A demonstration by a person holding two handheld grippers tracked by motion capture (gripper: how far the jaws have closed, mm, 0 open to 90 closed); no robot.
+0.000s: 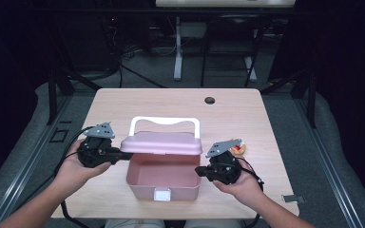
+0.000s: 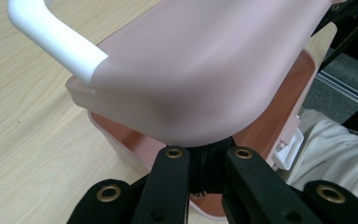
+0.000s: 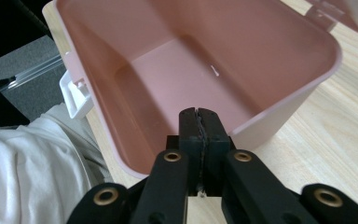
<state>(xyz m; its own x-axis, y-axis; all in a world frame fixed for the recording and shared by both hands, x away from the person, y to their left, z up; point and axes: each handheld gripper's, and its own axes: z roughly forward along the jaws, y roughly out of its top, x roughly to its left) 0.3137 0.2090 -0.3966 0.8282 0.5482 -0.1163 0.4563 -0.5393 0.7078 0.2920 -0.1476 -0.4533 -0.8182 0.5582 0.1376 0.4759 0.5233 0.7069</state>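
The left tool point(image 1: 123, 155) pinches the raised lid point(image 1: 161, 142) of the empty pink box point(image 1: 164, 176); the right tool point(image 1: 200, 170), pressed together, rests at the box's rim. If that pinch slips, the lid could likely drop shut.

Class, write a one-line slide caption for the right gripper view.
Shut black tongs poised over the rim of an empty pink plastic box on a light wooden table.

The box point(image 1: 164, 183) sits near the table's point(image 1: 123, 102) front edge, its lid point(image 1: 161, 142) raised behind it. The left gripper point(image 1: 123, 154) is at the lid's left end, the right gripper point(image 1: 200, 171) at the box's right wall.
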